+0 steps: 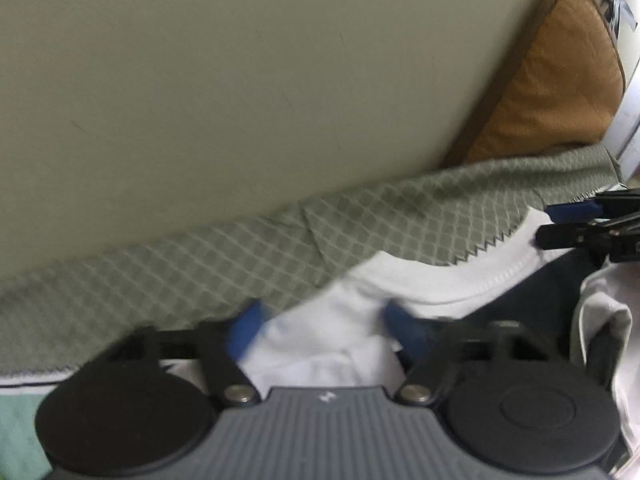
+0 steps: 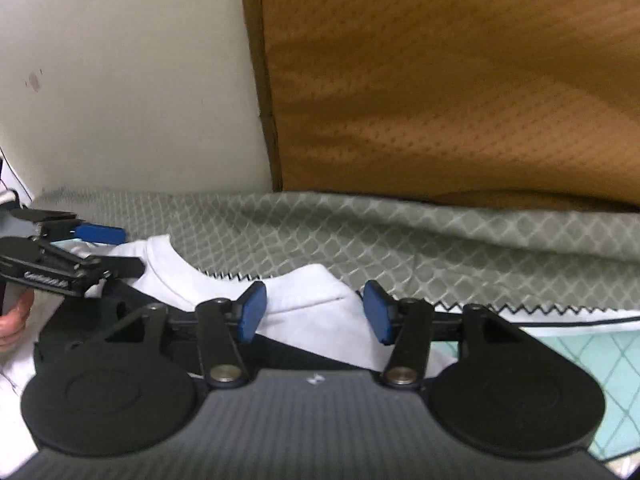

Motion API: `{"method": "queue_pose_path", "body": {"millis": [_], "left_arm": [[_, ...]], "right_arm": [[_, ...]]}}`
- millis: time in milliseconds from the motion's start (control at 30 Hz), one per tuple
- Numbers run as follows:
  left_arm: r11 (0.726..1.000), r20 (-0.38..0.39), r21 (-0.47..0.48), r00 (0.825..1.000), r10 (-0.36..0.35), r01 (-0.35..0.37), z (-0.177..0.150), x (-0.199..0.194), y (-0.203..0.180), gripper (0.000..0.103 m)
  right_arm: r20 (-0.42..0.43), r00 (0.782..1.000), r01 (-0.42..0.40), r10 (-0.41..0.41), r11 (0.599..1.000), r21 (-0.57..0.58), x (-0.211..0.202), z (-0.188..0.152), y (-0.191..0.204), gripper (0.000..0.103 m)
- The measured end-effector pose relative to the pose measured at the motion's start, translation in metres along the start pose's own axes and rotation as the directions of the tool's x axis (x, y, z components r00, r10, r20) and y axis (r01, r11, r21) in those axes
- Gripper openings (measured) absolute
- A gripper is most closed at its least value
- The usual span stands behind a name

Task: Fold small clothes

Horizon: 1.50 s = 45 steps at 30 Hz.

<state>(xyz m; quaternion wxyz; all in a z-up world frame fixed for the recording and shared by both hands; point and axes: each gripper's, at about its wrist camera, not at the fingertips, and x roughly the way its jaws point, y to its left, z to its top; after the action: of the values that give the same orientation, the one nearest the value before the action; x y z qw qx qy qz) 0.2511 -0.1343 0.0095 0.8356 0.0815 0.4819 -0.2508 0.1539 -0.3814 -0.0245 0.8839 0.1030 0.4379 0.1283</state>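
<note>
A small white garment [image 1: 460, 280] with a ribbed neckline and a dark navy part [image 1: 532, 288] lies on the patterned cover. My left gripper [image 1: 324, 328] hovers over its left shoulder. Its blue pads [image 1: 246, 332] stand apart with white cloth between them, the picture blurred. My right gripper [image 2: 316, 312] is open over the other shoulder of the white garment [image 2: 176, 272], its blue pads [image 2: 378, 312] clear of the cloth. Each gripper shows in the other's view: the right gripper [image 1: 546, 226] at the right edge, the left gripper [image 2: 130, 250] at the left edge, held by a hand [image 2: 12, 320].
A grey-green diamond-patterned cover [image 2: 440, 232] with a zigzag edge lies under the garment. Behind it stand a pale wall [image 1: 200, 80] and an orange-brown cushion [image 2: 440, 80]. A mint quilted fabric [image 2: 600, 360] shows at the near right.
</note>
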Motion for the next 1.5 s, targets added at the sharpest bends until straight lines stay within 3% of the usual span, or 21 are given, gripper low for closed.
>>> {"method": "queue_pose_path", "body": {"millis": [33,67,100,267,467,600,833,933,1067,1267,1400,1467,1500], "left_arm": [[1.0,0.016,0.018,1.0,0.021,-0.021,-0.002,0.0,-0.004,0.024],[0.999,0.021,0.03,0.999,0.031,-0.031,-0.001,0.0,-0.006,0.014],[1.0,0.018,0.027,1.0,0.012,-0.012,-0.003,-0.003,-0.006,0.007],[0.998,0.074,-0.052,0.997,-0.029,0.033,-0.007,-0.039,0.003,0.007],[0.994,0.191,-0.069,0.979,-0.074,0.089,-0.043,-0.118,-0.005,0.007],[0.991,0.264,-0.032,0.958,-0.114,0.127,-0.1,-0.176,-0.025,0.007],[0.985,0.348,0.0,0.923,-0.163,0.174,-0.217,-0.247,-0.055,0.007],[0.981,0.324,-0.026,0.93,-0.172,0.19,-0.254,-0.251,-0.062,0.007],[0.981,0.261,-0.074,0.953,-0.157,0.181,-0.288,-0.232,-0.072,0.007],[0.977,0.229,-0.125,0.963,-0.142,0.174,-0.309,-0.227,-0.068,0.003],[0.981,0.241,-0.105,0.961,-0.133,0.162,-0.315,-0.243,-0.056,0.011],[0.982,0.294,-0.143,0.953,-0.074,0.12,-0.314,-0.26,-0.038,0.034],[0.979,0.324,-0.185,0.946,-0.026,0.091,-0.311,-0.268,-0.026,0.066]], "right_arm": [[-0.01,1.0,-0.004,0.004,1.0,-0.021,0.002,-0.003,0.003,0.046],[-0.004,1.0,0.008,-0.009,0.998,-0.056,0.003,-0.003,0.006,0.029],[0.003,1.0,0.011,-0.01,0.997,-0.082,0.0,-0.006,0.009,0.025],[0.096,0.995,0.013,-0.003,0.994,-0.108,-0.028,-0.011,0.027,0.016],[0.252,0.967,0.007,0.045,0.98,-0.2,-0.114,-0.041,0.07,0.016],[0.312,0.947,0.005,0.077,0.967,-0.254,-0.171,-0.087,0.096,0.015],[0.318,0.938,-0.054,0.135,0.967,-0.25,-0.232,-0.195,0.123,0.015],[0.303,0.944,-0.063,0.13,0.973,-0.223,-0.233,-0.235,0.133,0.015],[0.285,0.952,-0.082,0.112,0.99,-0.115,-0.219,-0.274,0.129,0.015],[0.317,0.944,-0.119,0.096,0.991,0.055,-0.209,-0.303,0.116,0.016],[0.282,0.949,-0.161,0.14,0.985,0.054,-0.211,-0.304,0.113,0.026],[0.306,0.929,-0.226,0.208,0.974,0.024,-0.227,-0.303,0.108,0.036],[0.338,0.912,-0.251,0.232,0.968,0.015,-0.236,-0.302,0.104,0.045]]}}
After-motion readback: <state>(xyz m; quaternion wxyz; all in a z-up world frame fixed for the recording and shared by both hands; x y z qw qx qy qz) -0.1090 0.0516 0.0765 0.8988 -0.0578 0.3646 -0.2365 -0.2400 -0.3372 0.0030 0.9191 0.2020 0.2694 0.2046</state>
